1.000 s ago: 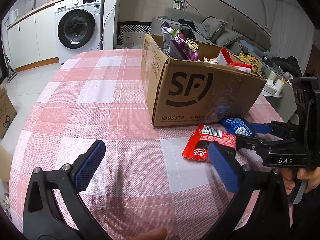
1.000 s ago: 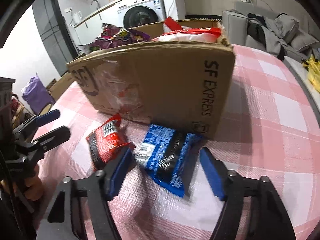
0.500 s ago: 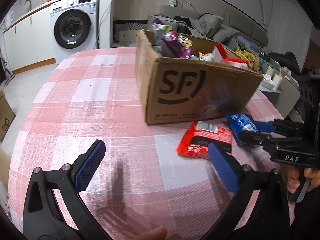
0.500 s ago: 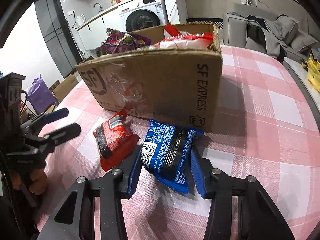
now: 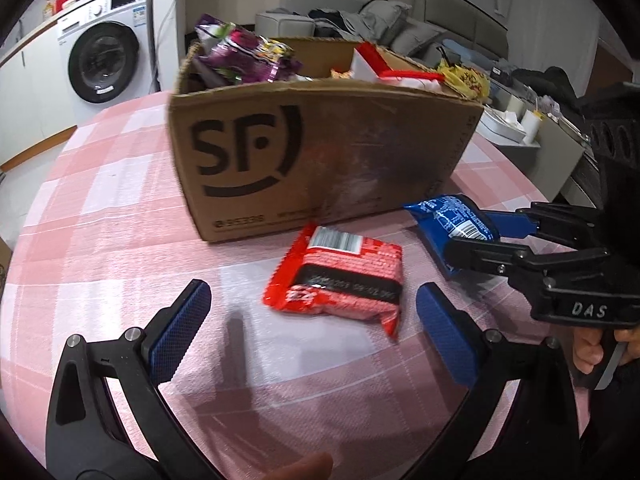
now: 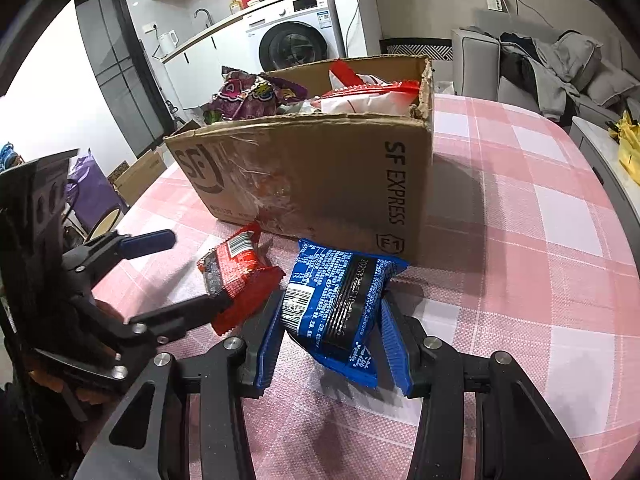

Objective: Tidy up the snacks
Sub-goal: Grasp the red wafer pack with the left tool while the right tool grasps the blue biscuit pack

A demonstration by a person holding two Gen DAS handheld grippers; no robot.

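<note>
A blue snack packet (image 6: 340, 300) is lifted a little off the pink checked tablecloth, with my right gripper (image 6: 328, 344) shut on its two sides; in the left wrist view the blue snack packet (image 5: 452, 220) shows at the right between that gripper's fingers. A red snack packet (image 5: 340, 280) lies flat on the cloth in front of the cardboard SF box (image 5: 320, 160). My left gripper (image 5: 316, 332) stands open just short of the red packet, its blue pads either side of the near end, not touching. The red snack packet (image 6: 236, 272) lies left of the blue one.
The box (image 6: 320, 184) holds several snack bags, a purple one (image 5: 244, 56) and a red-and-white one (image 5: 384, 68). A washing machine (image 5: 104, 60) and a sofa (image 6: 540, 68) stand beyond the round table. The cloth (image 6: 540, 240) right of the box is bare.
My right gripper has closed on the blue packet and raised its near end. My left gripper has moved right, so the red packet now lies between its open pads.
</note>
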